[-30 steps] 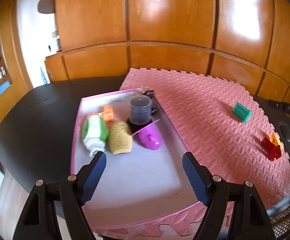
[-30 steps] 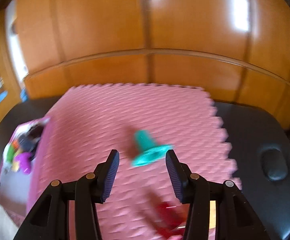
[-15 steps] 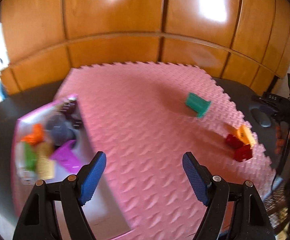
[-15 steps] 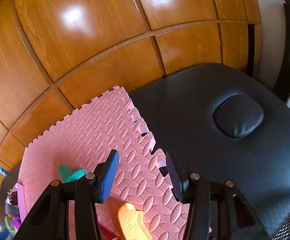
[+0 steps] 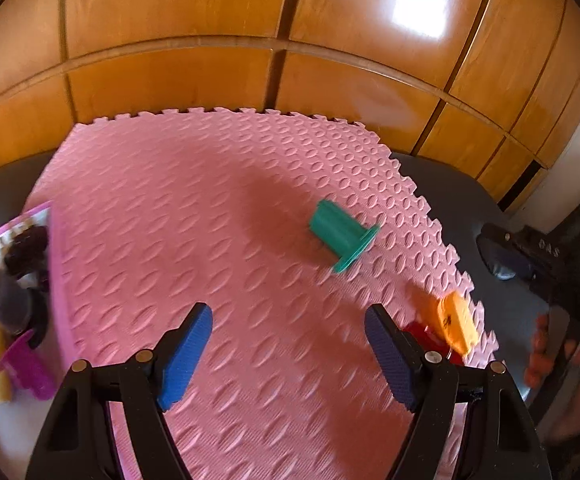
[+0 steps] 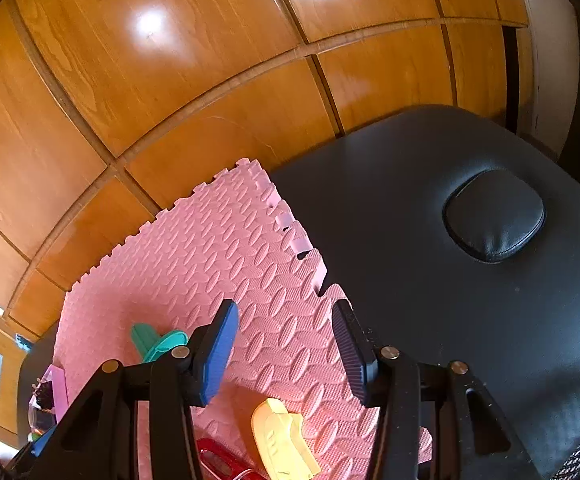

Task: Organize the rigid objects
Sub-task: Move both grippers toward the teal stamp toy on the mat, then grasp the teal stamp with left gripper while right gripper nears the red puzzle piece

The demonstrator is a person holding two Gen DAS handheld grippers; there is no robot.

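Note:
A teal flanged piece point(image 5: 339, 238) lies on its side on the pink foam mat point(image 5: 194, 216), beyond my left gripper point(image 5: 288, 354), which is open and empty. An orange-yellow piece point(image 5: 455, 322) and a red piece point(image 5: 425, 334) lie at the mat's right edge, just right of that gripper's right finger. In the right wrist view my right gripper point(image 6: 284, 354) is open and empty above the mat's point(image 6: 218, 248) corner. The yellow piece point(image 6: 282, 440) and red piece point(image 6: 218, 458) lie just beneath it; the teal piece point(image 6: 156, 342) shows left of its left finger.
A pink-rimmed tray point(image 5: 56, 264) at the left holds several sorted objects, among them a purple one point(image 5: 26, 364) and a grey cup point(image 5: 4, 300). The mat lies on a black padded table point(image 6: 469, 300) with a round cushion point(image 6: 493, 216). Wood panelling point(image 5: 290, 40) rises behind. A person's hand point(image 5: 557, 344) holds the right gripper.
My left gripper has swung right, from over the tray to the middle of the mat. My right gripper rolled and swung to the mat's right corner, then held still. Neither gripper's opening changed.

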